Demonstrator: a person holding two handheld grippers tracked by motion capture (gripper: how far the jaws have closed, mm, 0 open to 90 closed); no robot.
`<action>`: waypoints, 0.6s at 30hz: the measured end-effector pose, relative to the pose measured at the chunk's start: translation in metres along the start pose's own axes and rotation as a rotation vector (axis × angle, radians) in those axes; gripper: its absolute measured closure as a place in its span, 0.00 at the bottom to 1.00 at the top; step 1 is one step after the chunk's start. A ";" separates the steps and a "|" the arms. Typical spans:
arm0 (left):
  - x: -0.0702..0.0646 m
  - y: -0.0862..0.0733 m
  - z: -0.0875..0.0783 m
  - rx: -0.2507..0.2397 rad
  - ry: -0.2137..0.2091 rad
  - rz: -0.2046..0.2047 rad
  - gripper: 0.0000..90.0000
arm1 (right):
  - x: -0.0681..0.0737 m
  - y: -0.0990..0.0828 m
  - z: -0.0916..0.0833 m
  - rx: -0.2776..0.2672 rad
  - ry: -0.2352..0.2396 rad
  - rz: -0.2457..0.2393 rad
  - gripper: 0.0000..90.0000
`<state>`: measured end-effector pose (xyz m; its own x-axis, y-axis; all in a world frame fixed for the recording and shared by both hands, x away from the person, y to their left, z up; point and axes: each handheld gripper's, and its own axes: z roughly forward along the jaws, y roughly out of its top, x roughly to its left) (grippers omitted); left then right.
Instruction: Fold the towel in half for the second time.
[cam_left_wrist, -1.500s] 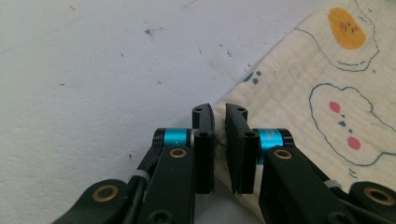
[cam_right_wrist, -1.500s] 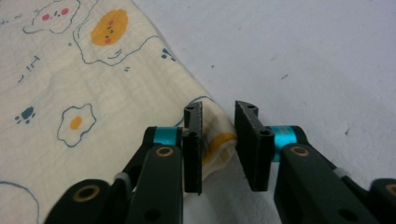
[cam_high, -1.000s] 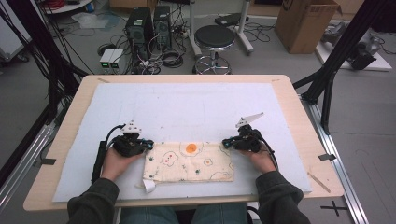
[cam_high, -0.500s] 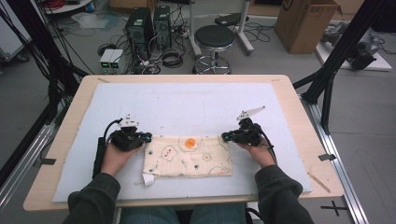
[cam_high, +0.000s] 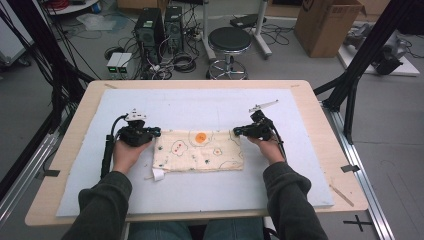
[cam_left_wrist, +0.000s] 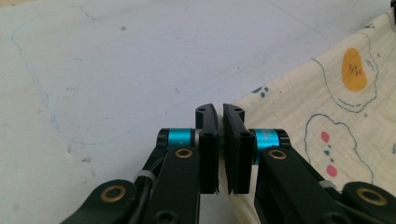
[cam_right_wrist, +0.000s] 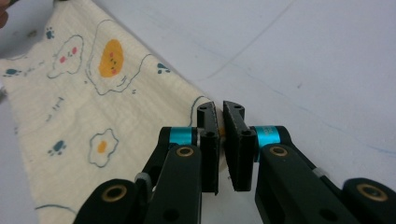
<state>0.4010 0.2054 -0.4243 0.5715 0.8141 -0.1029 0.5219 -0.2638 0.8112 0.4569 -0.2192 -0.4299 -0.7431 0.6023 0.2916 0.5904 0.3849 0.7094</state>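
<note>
Cloth (cam_high: 199, 150) flat on surface (cam_high: 200, 107). Left gripper (cam_high: 156, 133) fingers clenched on far left corner; right gripper (cam_high: 235, 132) fingers clenched on far right corner.

The cream cloth (cam_high: 199, 151), printed with fried eggs, clouds and small paw prints, lay flat in a folded rectangle near the table's front edge, a white tag (cam_high: 158, 174) sticking out at its front-left corner.
</note>
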 end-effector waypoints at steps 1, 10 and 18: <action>0.000 -0.001 0.002 0.005 0.002 -0.001 0.94 | -0.002 -0.001 0.002 0.008 -0.001 0.015 0.94; 0.000 0.000 -0.001 -0.012 -0.008 0.005 0.94 | -0.006 -0.003 0.003 -0.005 0.016 0.024 0.94; -0.001 0.002 -0.008 -0.031 -0.035 0.002 0.94 | -0.001 -0.001 -0.006 -0.039 0.032 0.006 0.94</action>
<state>0.3959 0.2084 -0.4182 0.5950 0.7946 -0.1208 0.5012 -0.2493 0.8286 0.4551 -0.2247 -0.4267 -0.7495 0.5817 0.3160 0.5827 0.3531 0.7319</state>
